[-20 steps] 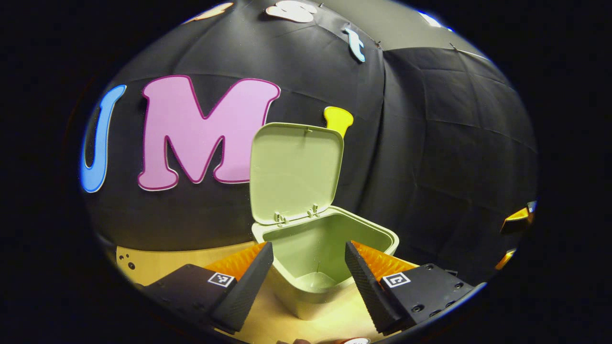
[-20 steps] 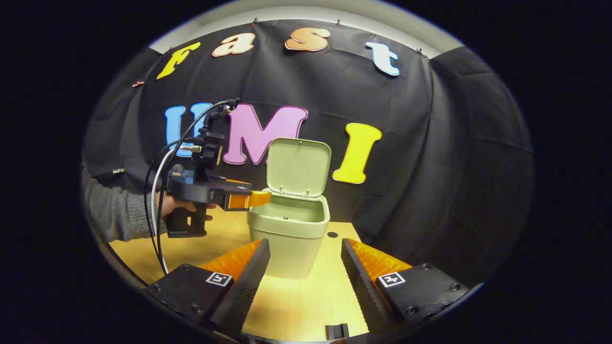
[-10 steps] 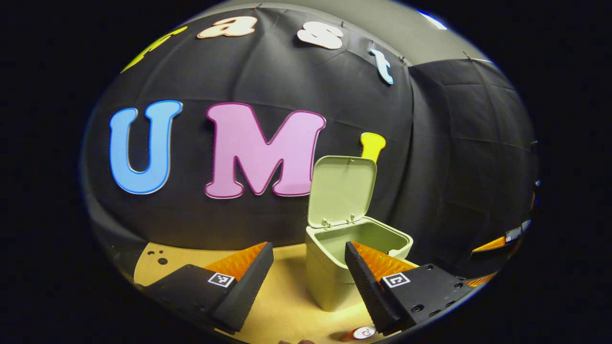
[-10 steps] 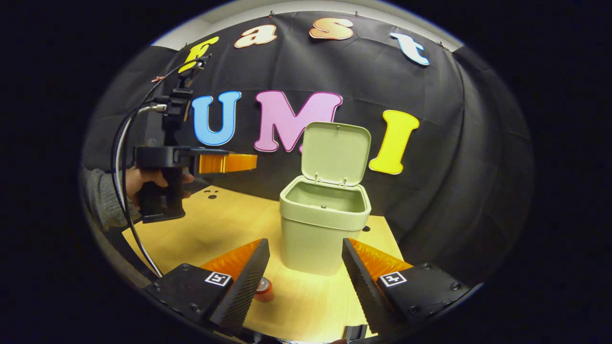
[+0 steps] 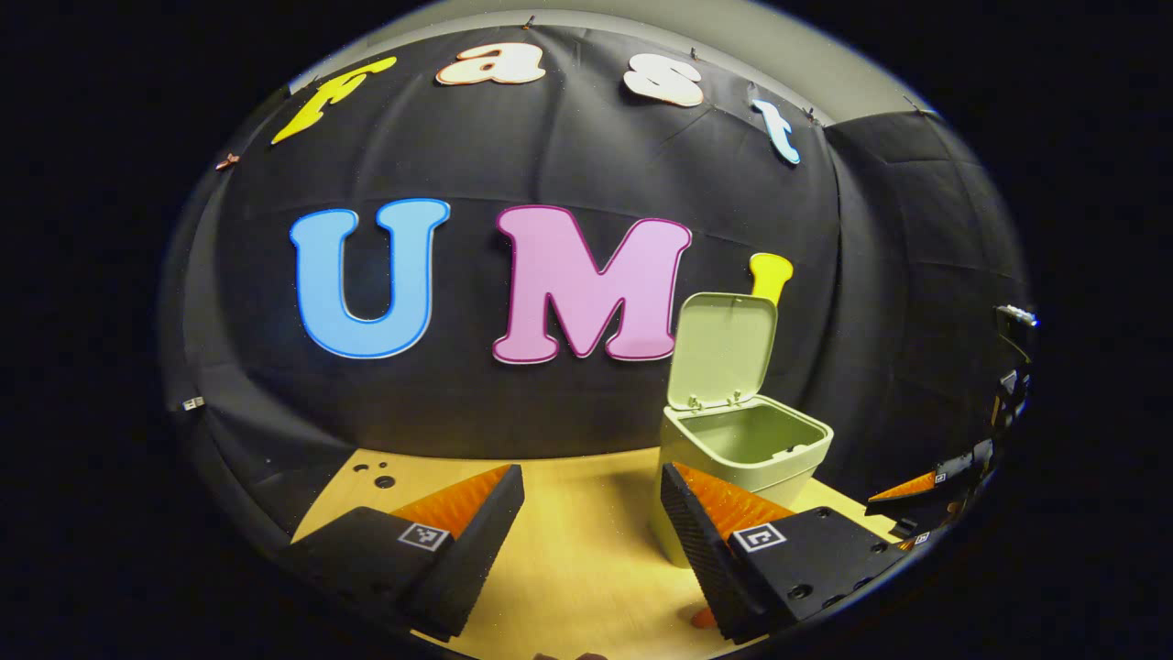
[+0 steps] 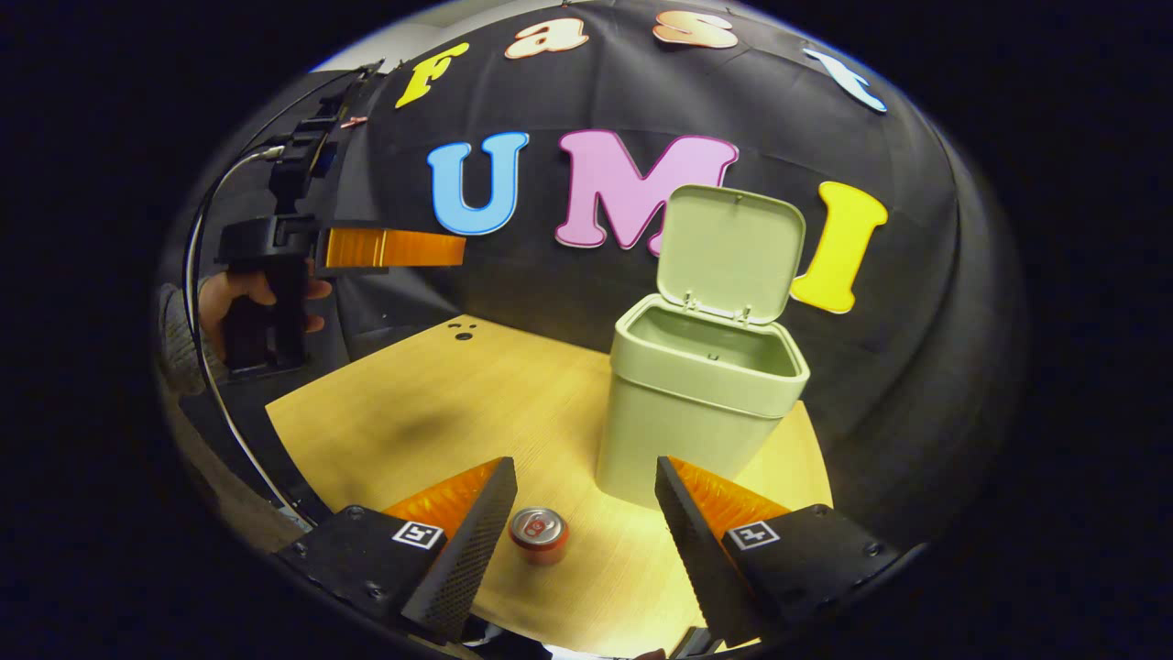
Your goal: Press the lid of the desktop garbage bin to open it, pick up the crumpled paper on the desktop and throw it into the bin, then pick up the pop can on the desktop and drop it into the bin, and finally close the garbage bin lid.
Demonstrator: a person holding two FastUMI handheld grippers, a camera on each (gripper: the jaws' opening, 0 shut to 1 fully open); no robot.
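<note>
1. Standing open on the desk (image 6: 440,403), the garbage bin (image 6: 696,412) had its lid (image 6: 731,252) tipped upright against the rear hinge, so the lid-pressing step looked complete.
2. No crumpled paper lay on the visible desk; it was judged to be already in the bin, though the bin's floor was hidden behind its front wall in both views.
3. The step in hand was therefore judged to be the pick-up of the pop can (image 6: 539,534), which stood upright on the desk, near the bin's front corner.
4. The right gripper (image 6: 585,522) hovered above the can with its fingers spread wide and empty, the can between them in the view but untouched.
5. The next move would call for lowering the right gripper until the fingers flanked the can's sides, then closing on it and carrying it over the bin's rim.
6. The left gripper (image 5: 591,532), held by a hand (image 6: 261,298) well off to the left of the bin, was likewise released and empty.
7. In the left gripper view the bin (image 5: 747,458) was partly covered by a finger, and an orange patch at that finger's base was too cut off to identify.
</note>
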